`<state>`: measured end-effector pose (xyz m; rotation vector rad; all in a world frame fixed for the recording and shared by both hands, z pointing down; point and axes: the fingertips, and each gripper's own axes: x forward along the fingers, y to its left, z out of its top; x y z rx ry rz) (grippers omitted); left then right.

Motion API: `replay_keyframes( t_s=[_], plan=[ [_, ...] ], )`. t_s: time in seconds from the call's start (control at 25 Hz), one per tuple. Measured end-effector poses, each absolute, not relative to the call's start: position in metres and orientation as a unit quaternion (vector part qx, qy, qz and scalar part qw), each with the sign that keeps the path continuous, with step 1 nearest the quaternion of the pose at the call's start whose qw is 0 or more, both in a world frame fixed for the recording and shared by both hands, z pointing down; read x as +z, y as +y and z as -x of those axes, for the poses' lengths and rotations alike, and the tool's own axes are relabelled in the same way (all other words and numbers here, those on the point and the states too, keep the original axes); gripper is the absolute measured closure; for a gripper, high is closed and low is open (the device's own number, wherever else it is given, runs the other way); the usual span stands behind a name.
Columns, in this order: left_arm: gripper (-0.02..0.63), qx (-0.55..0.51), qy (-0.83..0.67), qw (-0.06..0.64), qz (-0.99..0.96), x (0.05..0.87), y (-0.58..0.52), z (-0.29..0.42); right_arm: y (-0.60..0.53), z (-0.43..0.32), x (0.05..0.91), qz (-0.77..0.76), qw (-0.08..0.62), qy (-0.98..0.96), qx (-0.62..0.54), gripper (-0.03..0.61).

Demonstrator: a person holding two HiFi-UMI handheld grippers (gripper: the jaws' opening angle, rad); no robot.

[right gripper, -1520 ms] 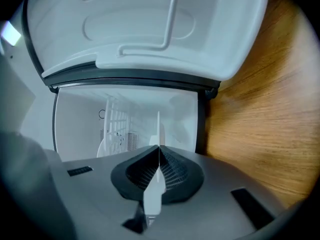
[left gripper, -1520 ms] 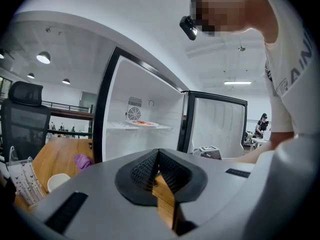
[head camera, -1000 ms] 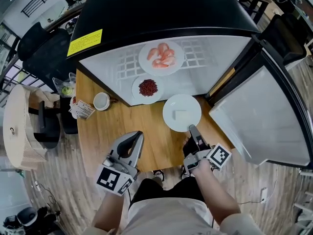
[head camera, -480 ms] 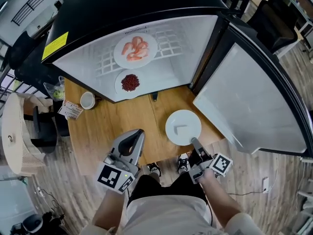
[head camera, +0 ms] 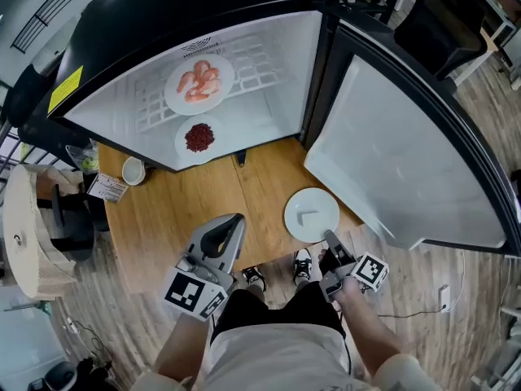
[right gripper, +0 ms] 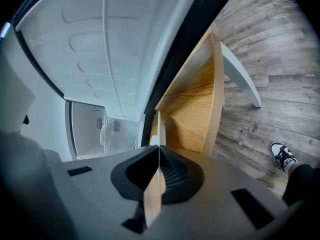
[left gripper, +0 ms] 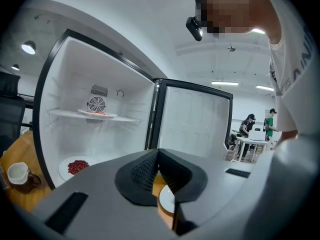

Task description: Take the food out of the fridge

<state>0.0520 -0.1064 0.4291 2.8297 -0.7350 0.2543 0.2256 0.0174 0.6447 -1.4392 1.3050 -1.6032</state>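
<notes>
Right now your right gripper [head camera: 330, 238] is clamped on the near rim of the round white plate [head camera: 312, 214], over the light wooden table [head camera: 179, 210] in front of the open black fridge [head camera: 285, 96]. Your left gripper [head camera: 234, 221] has its jaws together, empty. The white plate of pink shrimp [head camera: 199, 84] and the white plate of dark red food [head camera: 196, 138] sit inside the fridge.

- A wooden tabletop [head camera: 187, 210] carries an open black fridge [head camera: 203, 15], with a white cup [head camera: 133, 170] and a printed packet [head camera: 107, 188] at its left edge.
- The fridge's wire shelf [head camera: 256, 63] holds a plate of shrimp [head camera: 199, 84].
- The fridge floor [head camera: 248, 125] bears a plate of red food [head camera: 198, 138].
- A white plate [head camera: 309, 212], its rim pinched in the right tongs [head camera: 328, 236], sits over the tabletop's front right corner; contact with the wood is unclear.
</notes>
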Motion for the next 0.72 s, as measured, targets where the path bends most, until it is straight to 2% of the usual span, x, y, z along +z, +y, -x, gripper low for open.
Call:
replay_keyframes(
  t_s=[0.6,0.72],
  plan=[
    [0.604,0.093,-0.228,0.107,-0.963,0.431,-0.098,-0.066,0.040,-0.236,0.665,0.576,0.260,0.452,-0.630,0.549],
    [0.605,0.095,-0.229,0.107,-0.963,0.431,-0.098,-0.062,0.040,-0.237,0.667,0.577,0.252,0.447,-0.636,0.496]
  ],
)
